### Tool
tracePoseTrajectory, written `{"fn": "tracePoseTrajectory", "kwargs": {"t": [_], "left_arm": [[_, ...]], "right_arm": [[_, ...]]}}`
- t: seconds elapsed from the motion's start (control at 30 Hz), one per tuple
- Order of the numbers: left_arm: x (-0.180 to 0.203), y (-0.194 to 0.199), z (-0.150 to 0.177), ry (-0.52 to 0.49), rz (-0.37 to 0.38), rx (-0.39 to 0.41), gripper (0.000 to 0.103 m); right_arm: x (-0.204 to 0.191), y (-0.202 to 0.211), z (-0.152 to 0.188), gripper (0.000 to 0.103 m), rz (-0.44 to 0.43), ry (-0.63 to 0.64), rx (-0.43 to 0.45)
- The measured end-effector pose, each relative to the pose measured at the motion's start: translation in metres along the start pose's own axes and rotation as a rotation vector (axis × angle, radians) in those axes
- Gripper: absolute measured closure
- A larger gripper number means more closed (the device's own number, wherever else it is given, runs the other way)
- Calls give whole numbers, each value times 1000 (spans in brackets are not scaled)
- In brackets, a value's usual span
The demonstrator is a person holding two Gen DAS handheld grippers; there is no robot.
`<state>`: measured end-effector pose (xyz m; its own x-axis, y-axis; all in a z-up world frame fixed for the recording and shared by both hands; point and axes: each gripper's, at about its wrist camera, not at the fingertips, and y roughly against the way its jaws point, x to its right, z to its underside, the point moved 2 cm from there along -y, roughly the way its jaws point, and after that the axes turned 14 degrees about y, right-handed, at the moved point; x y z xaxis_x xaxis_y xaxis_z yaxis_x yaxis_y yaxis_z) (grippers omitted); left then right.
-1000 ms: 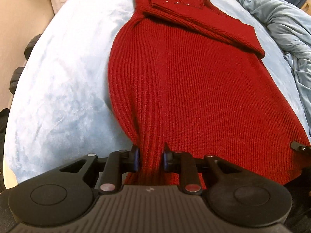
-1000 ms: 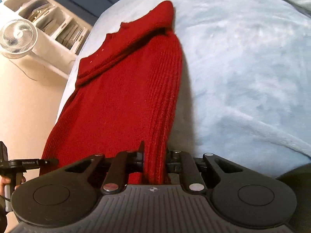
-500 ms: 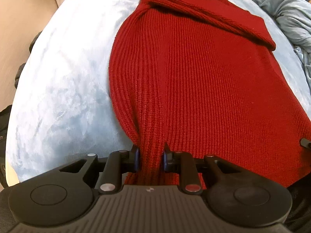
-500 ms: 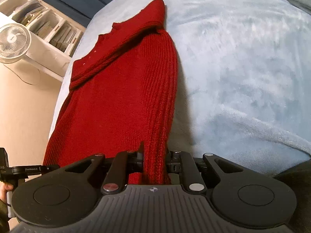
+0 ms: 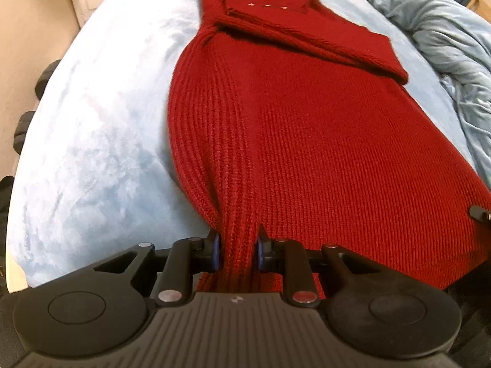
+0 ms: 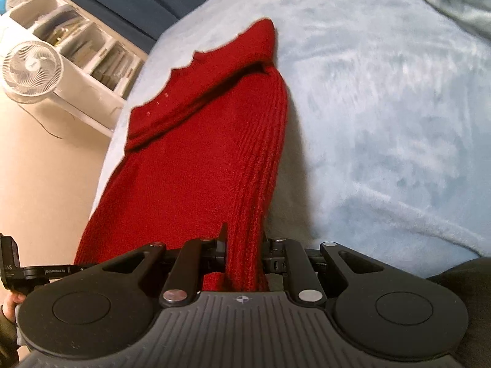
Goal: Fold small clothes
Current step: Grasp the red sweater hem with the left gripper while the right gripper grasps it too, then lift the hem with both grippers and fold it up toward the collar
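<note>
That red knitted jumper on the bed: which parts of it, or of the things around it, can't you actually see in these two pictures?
- Red jumper, hem: in both views the camera housing covers it below each hand-held gripper, left and right.
- Its underside: hidden against the pale blue blanket.
- Sleeves: folded across the chest; the ends cannot be traced.
- Shelf contents, right view: too small and blurred.
- Grey-blue bedding, left view: cut off by the edge.

Red ribbed-knit sweater, one item. Laid flat lengthwise on a pale blue fleece bed; sleeve folded across the chest. Near hem corners lifted and bunched.
</note>
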<state>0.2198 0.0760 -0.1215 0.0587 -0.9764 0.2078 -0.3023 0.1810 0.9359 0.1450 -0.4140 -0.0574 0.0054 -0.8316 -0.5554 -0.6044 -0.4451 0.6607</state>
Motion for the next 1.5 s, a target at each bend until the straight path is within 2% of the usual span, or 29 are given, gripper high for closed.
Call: {"fn": "tracePoseTrajectory", "kwargs": {"t": [0.13, 0.4, 0.6, 0.77, 0.83, 0.9, 0.97, 1.07, 1.13, 1.17, 1.2, 1.23, 1.27, 1.3, 1.33, 1.4, 1.5], "left_arm": [[0, 6, 20, -3, 25, -19, 79], [-9, 22, 62, 13, 78, -68, 79], [-20, 21, 59, 52, 105, -99, 80], [-18, 22, 43, 79, 124, -148, 80], [-15, 27, 25, 98, 118, -171, 80], [-10, 31, -6, 136, 96, -201, 80], [-6, 38, -45, 160, 128, -178, 80], [7, 45, -139, 184, 181, -70, 79], [10, 34, -203, 253, 208, -13, 73], [10, 26, -235, 303, 206, 29, 58], [8, 17, -265, 356, 172, 69, 29], [7, 12, -287, 406, 123, 115, 20], [5, 10, -303, 440, 81, 173, 13], [5, 8, -312, 452, 61, 201, 11], [5, 4, -318, 448, 59, 209, 9], [10, -8, -316, 400, 70, 215, 9], [21, -39, -294, 304, 34, 196, 9]], "right_arm": [[2, 19, 1, 89, 7, -6, 16], [-3, 60, 31, 89, 19, -19, -2], [0, 64, 41, 89, 40, -43, -48], [-9, 58, 26, 89, 47, -22, -87], [-14, 59, 11, 89, 36, -5, -95], [-17, 60, -14, 89, 22, 12, -96], [-22, 57, -49, 89, 8, 43, -95], [-37, 38, -120, 89, 1, 105, -86], [-48, 11, -178, 88, 18, 115, -71], [-50, -4, -202, 85, 42, 81, -62], [-48, -21, -228, 77, 73, 37, -50], [-44, -38, -250, 72, 107, 0, -36], [-37, -52, -266, 54, 141, -44, -21], [-28, -61, -274, 43, 198, -97, -26], [-19, -64, -277, 40, 223, -147, -10], [-5, -60, -267, 37, 194, -206, 53], [13, -57, -244, 36, 176, -194, 137]]}}
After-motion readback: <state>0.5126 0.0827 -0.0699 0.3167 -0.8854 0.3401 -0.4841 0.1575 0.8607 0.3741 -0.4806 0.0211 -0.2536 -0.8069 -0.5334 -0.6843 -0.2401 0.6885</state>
